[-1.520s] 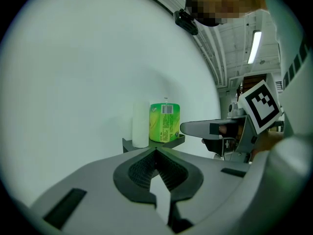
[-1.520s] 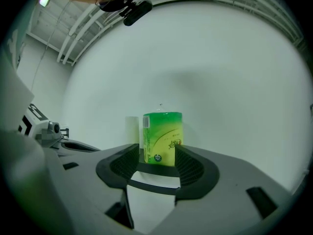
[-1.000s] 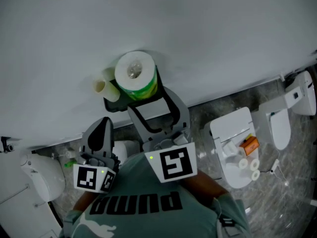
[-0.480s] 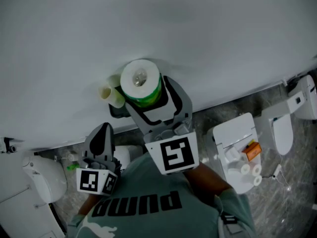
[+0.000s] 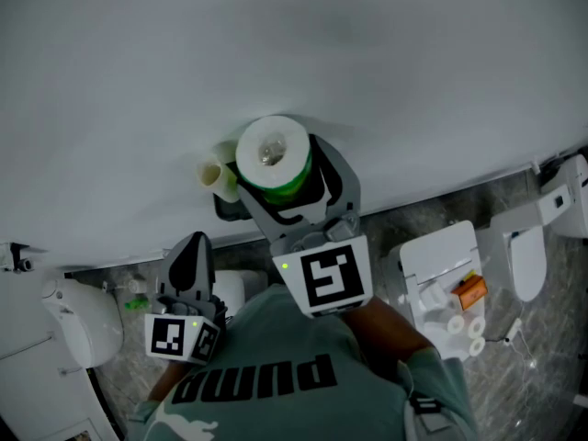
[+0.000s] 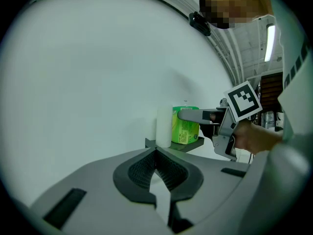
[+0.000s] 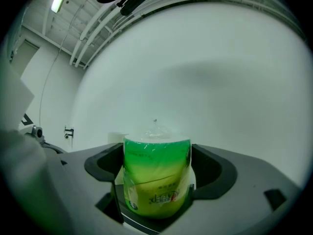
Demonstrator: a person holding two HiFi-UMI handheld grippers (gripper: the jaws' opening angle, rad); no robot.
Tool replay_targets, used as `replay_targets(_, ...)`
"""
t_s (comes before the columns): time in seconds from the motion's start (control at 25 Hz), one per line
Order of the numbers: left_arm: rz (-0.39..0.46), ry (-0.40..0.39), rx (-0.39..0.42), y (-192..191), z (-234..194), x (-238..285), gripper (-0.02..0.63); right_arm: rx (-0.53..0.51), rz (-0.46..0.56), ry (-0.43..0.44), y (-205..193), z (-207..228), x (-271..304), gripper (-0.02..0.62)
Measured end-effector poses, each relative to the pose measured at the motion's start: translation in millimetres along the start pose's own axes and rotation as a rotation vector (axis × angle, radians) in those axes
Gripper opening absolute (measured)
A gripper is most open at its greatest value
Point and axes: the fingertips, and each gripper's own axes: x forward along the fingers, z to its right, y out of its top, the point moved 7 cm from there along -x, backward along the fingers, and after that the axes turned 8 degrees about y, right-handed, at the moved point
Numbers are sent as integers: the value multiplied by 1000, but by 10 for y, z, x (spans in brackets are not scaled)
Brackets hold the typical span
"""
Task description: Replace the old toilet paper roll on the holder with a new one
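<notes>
A new toilet paper roll (image 5: 271, 154) in green wrapping stands upright on a small black wall shelf (image 5: 225, 208). Beside it on the left stands the bare old cardboard tube (image 5: 213, 175). My right gripper (image 5: 280, 168) reaches level to the wall, its jaws opening on either side of the roll (image 7: 156, 175), and the pads no longer press on it. My left gripper (image 5: 190, 246) hangs lower left, shut and empty. In the left gripper view the roll (image 6: 186, 126), the tube (image 6: 163, 126) and the right gripper's finger (image 6: 193, 115) show ahead.
A plain white wall fills the background. Below on the tiled floor stands a white toilet (image 5: 436, 265) with small rolls (image 5: 464, 324) and an orange item (image 5: 467, 292) on it. Another white fixture (image 5: 87, 324) stands at the left, and one more (image 5: 524, 246) at the right.
My right gripper's jaws have spread wider around the green roll, which stays on the shelf, and the gripper has shifted slightly. The left gripper has hardly moved.
</notes>
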Motion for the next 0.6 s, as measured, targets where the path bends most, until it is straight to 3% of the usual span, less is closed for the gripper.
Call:
replay_targets(0.36, -2, -1, 10, -36, -5, 0, 3, -15, 13, 8, 2, 3, 13, 414)
replay_targets(0.6, -6, -12, -2, -84, 5, 21, 3, 36, 98, -26, 133, 28, -70, 414)
